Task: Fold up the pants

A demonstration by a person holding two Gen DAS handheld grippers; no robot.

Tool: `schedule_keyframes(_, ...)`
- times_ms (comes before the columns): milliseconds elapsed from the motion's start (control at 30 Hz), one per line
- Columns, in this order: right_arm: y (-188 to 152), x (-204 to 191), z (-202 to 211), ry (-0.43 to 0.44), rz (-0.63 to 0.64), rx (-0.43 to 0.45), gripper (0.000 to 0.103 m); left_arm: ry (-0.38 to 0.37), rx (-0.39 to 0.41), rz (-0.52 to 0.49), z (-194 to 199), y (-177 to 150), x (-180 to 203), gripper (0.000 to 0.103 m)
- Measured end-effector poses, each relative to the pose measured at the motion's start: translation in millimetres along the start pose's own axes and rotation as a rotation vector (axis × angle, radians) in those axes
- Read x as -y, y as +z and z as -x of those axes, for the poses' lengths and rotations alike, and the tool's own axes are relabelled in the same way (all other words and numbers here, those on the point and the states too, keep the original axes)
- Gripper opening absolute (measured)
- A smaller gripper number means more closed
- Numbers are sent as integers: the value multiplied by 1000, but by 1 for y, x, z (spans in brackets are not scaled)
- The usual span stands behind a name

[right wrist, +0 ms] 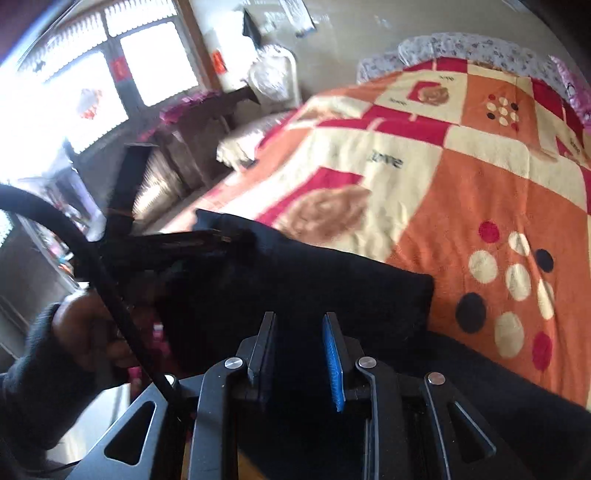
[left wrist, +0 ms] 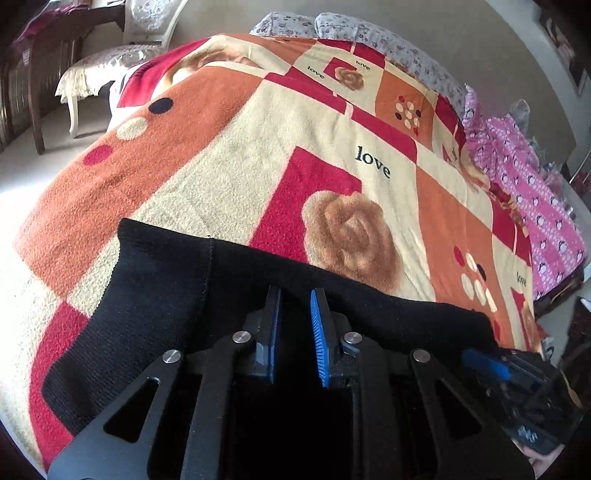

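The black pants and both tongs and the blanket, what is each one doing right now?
black pants: lying flat on the blanket near its front edge, not held.
left tongs: open a little over the pants, nothing pinched.
right tongs: open a little over the pants, nothing pinched.
blanket: spread flat over the bed.

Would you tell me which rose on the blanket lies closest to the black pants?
The large tan rose in the red square, right beside the pants' edge; the other rose sits far off near the pillows.
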State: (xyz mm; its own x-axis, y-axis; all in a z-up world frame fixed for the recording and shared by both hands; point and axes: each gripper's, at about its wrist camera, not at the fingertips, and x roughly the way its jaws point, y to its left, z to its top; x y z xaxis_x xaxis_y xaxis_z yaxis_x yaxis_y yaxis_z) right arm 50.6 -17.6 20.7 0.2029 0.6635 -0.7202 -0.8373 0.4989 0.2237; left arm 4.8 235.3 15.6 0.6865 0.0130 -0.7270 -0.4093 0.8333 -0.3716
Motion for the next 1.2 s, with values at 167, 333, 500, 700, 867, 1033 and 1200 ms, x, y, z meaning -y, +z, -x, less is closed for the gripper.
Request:
schedule_keyframes(167,21,66,-20,-10,-185,5,4,-111,55,107,1,-6,-25,3)
schedule_keyframes(333,23,66,-7,23,-204,18,9,-71,146,20,4,-17,-14,3)
schedule_keyframes(500,24,30,-7,-72,-67,3,23,-49,150,11,1,-16,-11,3)
schedule_keyframes(700,20,27,-25,-152,-11,29,27,-24,167,-10,1,-19,-7,3)
schedule_keyframes(867,15,31,-20,-135,-14,38,32,-15,170,-15,0,-20,-6,3)
schedule_keyframes(1033,14,35,-16,-74,-53,57,35,-12,174,-17,-1,-19,-6,3)
schedule_keyframes(1200,13,36,-15,-64,-57,61,35,-13,173,-16,-1,-19,-6,3)
